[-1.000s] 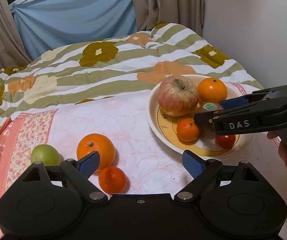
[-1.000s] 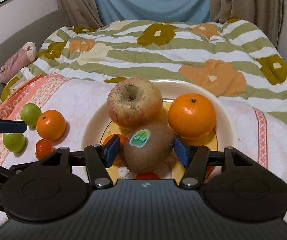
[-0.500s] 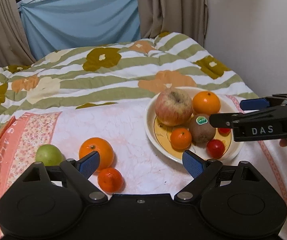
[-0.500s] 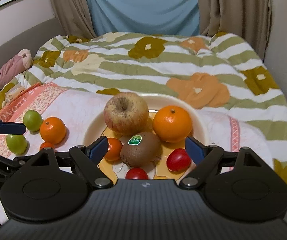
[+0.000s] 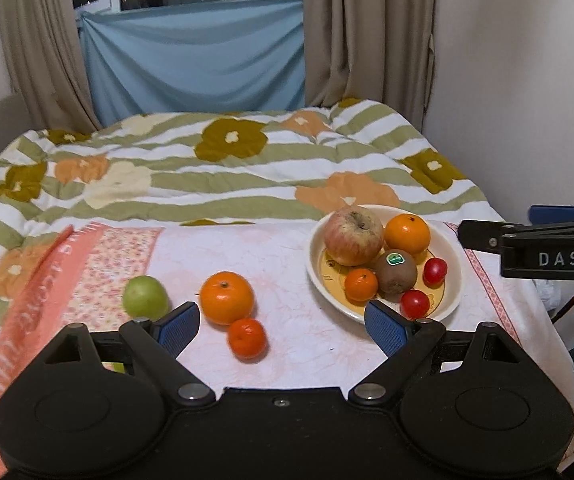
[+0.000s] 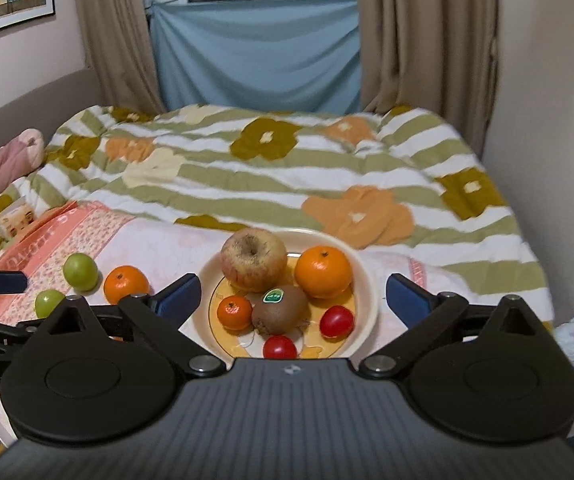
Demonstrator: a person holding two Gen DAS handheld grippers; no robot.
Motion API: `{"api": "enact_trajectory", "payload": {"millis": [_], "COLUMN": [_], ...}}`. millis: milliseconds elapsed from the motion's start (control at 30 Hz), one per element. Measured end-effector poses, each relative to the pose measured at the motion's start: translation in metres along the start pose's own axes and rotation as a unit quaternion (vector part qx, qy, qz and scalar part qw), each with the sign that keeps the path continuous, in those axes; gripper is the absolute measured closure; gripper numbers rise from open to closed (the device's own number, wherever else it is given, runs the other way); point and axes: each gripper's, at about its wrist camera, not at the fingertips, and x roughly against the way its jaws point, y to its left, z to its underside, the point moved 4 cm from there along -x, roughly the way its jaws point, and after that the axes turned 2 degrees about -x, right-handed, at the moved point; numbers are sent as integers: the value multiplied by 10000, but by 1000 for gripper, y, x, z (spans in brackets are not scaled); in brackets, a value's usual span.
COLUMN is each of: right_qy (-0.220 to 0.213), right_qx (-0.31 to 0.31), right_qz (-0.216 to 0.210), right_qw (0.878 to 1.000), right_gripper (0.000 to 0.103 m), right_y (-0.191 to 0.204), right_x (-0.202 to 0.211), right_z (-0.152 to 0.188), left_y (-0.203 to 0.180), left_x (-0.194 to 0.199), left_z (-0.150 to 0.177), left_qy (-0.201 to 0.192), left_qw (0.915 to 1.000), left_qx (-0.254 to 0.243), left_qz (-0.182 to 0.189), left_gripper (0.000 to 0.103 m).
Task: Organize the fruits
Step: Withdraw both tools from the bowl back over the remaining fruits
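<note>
Pink-cloth table: we hold left gripper (image 5: pixel 281 322) and right gripper (image 6: pixel 291 294) spread, empty; second small green fruit (image 6: pixel 49 302) clear only in right view; brown fuzzy kiwi (image 6: pixel 280 309) axis runs 2–8 o'clock in the cream plate (image 6: pixel 367 300).

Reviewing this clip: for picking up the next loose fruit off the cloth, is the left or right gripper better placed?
Left, probably. The open left gripper frames the loose orange and small tangerine between its fingers. The right gripper, also open, faces the plate, away from them.
</note>
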Motion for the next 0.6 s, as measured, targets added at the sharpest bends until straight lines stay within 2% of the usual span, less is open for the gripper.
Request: {"api": "enact_trajectory", "payload": {"millis": [100, 300, 600], "right_qy": [-53, -180, 58], "right_qx": [-5, -137, -509], "right_qz": [75, 377, 609], "right_qw": [10000, 9990, 9968], "right_gripper": [0, 0, 0], "right_y": [7, 28, 79], "right_x": [14, 34, 36], "right_z": [3, 7, 22], "left_y": [10, 38, 94], "left_x": [13, 29, 29], "left_z": [4, 11, 25], "left_qy": [-108, -230, -52], "left_qw": [9998, 9993, 10000], "left_qx": [16, -3, -51], "left_qz": [-140, -290, -4], "left_gripper": [5, 4, 4]}}
